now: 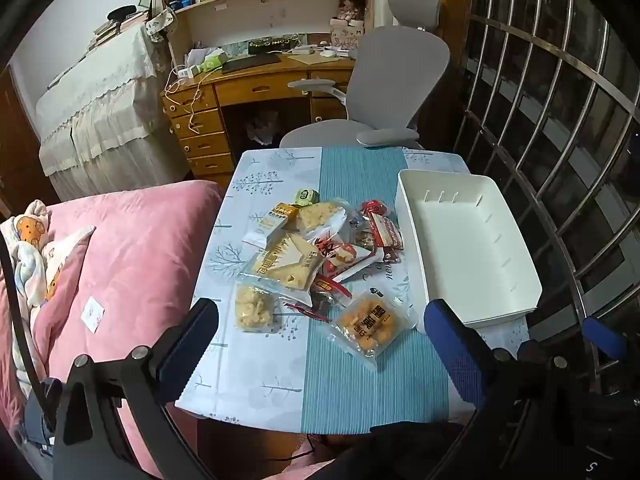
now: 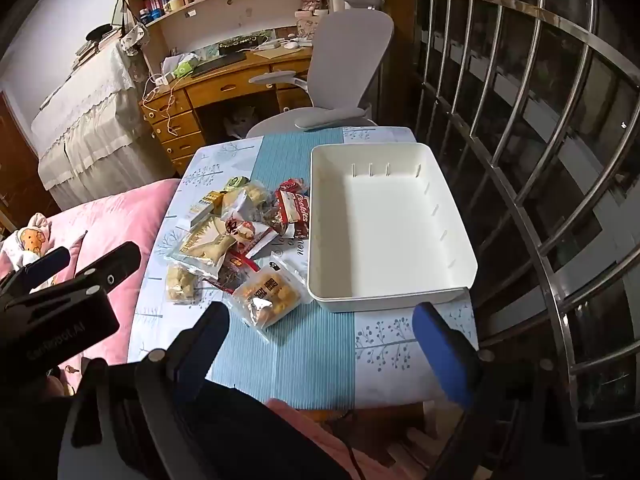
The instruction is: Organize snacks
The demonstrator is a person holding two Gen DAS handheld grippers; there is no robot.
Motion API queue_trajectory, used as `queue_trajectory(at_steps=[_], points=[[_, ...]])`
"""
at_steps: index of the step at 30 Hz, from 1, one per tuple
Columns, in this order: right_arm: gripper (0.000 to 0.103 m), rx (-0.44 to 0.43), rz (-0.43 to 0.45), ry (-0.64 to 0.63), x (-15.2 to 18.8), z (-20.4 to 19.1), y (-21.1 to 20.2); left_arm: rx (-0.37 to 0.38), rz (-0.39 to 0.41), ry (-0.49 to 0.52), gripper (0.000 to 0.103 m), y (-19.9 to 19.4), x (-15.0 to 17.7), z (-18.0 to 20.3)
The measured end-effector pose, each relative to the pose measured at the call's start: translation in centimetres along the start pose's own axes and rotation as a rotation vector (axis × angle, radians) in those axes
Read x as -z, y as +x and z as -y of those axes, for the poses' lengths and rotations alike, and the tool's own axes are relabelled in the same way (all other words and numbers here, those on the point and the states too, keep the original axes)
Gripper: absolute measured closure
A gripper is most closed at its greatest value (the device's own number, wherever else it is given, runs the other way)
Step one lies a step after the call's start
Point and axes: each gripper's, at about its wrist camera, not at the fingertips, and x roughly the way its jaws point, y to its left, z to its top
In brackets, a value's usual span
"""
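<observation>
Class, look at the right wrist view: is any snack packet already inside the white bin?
No. The white bin shows only its bare floor, and the snack packets all lie on the tablecloth beside it.

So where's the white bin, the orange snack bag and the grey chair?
White bin point(image 2: 460, 268): right wrist view, right wall.
Orange snack bag point(image 1: 370, 325): left wrist view, bag's middle.
Grey chair point(image 1: 396, 76): left wrist view, backrest.

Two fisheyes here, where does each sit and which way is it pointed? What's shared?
Left wrist: on the left gripper, angled down over the table's near edge at the snack pile; its own open fingers frame the view, and the right gripper shows at the right edge.
Right wrist: on the right gripper, angled down toward the white bin; its own open fingers show, with the left gripper at far left.
Shared: snack pile, bin, grey chair, desk.
</observation>
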Motion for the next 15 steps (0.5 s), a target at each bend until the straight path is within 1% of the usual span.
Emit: queue_trajectory(at_steps=[5, 11, 15], points=[[0.009, -0.011, -0.002, 0.000, -0.4, 0.2, 0.0, 0.002, -0.005, -0.006, 0.001, 0.1, 0.3, 0.2], [0.009, -0.020, 0.007, -0.012, -0.8, 0.0, 0.4, 0.006, -0.020, -0.037, 0.001, 0.7, -0.6, -0.1], [0.009, -0.048, 0.017, 0.002, -1.6, 0.5, 0.2, 0.018, -0.018, -0.047, 0.001, 0.6, -1.2, -0.7]])
